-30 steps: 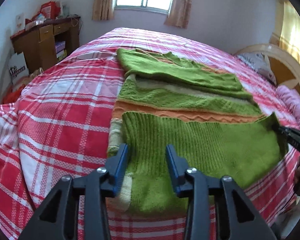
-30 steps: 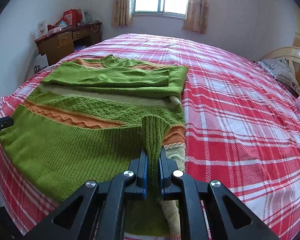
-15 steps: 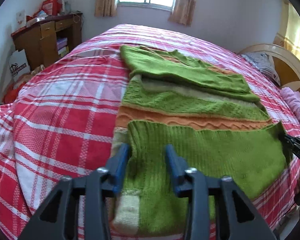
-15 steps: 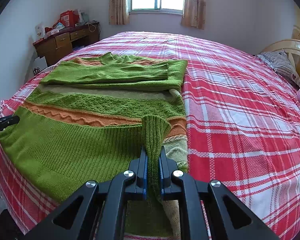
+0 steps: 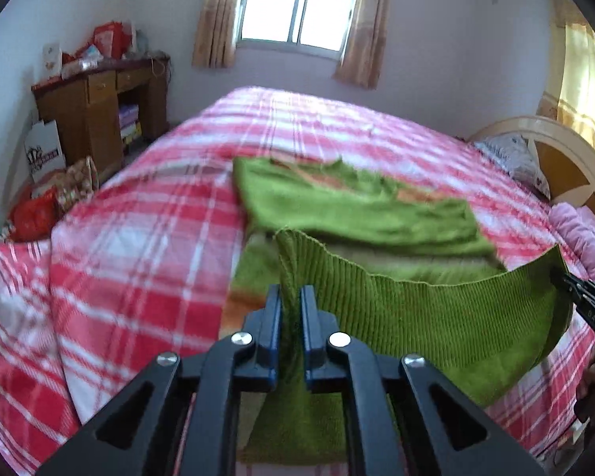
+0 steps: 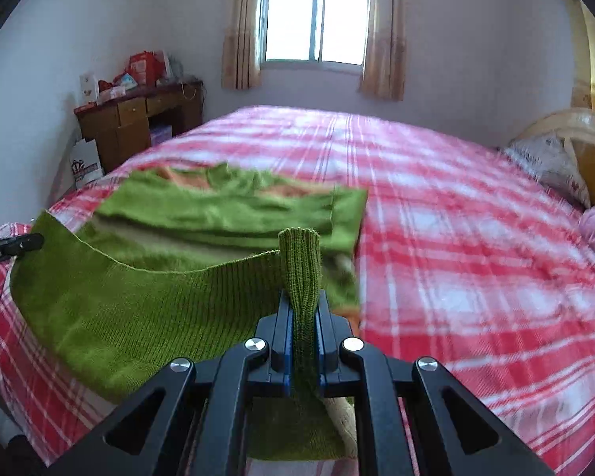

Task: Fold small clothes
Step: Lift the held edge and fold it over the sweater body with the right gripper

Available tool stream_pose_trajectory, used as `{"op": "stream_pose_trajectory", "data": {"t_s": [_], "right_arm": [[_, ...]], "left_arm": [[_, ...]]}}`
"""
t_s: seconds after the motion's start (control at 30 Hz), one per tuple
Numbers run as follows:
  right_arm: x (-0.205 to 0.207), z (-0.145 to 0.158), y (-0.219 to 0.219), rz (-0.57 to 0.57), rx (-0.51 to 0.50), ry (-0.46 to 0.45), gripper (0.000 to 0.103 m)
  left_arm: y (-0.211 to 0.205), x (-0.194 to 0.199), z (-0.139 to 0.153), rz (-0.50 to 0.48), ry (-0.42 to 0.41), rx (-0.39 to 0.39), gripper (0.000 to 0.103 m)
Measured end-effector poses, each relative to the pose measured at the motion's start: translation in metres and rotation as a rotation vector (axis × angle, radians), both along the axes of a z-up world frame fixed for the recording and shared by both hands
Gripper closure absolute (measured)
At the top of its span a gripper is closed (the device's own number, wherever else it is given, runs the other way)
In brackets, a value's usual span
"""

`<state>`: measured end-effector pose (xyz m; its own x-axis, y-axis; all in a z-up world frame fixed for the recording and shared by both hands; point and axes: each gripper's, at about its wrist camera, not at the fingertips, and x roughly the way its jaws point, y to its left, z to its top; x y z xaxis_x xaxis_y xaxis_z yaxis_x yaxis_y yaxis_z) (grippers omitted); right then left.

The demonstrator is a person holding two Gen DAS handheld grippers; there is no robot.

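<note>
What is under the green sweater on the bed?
Under the green sweater lies the red plaid bedcover. Both grippers hold up its near hem, and whatever lies under the lifted part is hidden.

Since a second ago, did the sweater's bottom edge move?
Yes. The sweater's ribbed hem has come up off the plaid bedspread, pinched by the left gripper and right gripper.

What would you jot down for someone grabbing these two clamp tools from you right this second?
Left gripper: shut on the sweater's ribbed hem at its left corner.
Right gripper: shut on the hem's right corner.
The green sweater lies on the plaid bed, sleeves already folded across the chest; the hem is raised off the bed between both grippers.
Left: carry the hem toward the collar, lay it flat, release.
</note>
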<state>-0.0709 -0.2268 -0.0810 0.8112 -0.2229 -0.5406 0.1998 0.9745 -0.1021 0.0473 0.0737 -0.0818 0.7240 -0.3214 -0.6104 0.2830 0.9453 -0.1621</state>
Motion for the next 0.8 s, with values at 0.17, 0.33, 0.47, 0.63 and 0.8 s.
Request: {"op": "stream_pose_trajectory", "data": {"t_s": [0.17,0.33,0.47,0.63,0.8], "right_arm": [[0.018,0.014,-0.004,-0.025,-0.034,-0.037,0.095],[0.037,0.021,-0.01,-0.047,-0.051,-0.051,0.095],[0.056,0.024,-0.015,-0.049,-0.067,-0.049,0.095],[0.082,0.026,-0.026,-0.052,-0.073,-0.039,0.095],[0.111,0.025,-0.04,-0.055,-0.054,-0.027,0.095]], "left_arm": [[-0.002,0.025,0.012,0.034,-0.024,-0.017,0.094],[-0.007,0.048,0.014,0.058,-0.021,-0.043,0.094],[-0.009,0.068,0.013,0.076,-0.003,-0.062,0.094],[-0.014,0.091,0.01,0.097,0.013,-0.088,0.094],[-0.019,0.113,0.008,0.115,0.015,-0.091,0.094]]}}
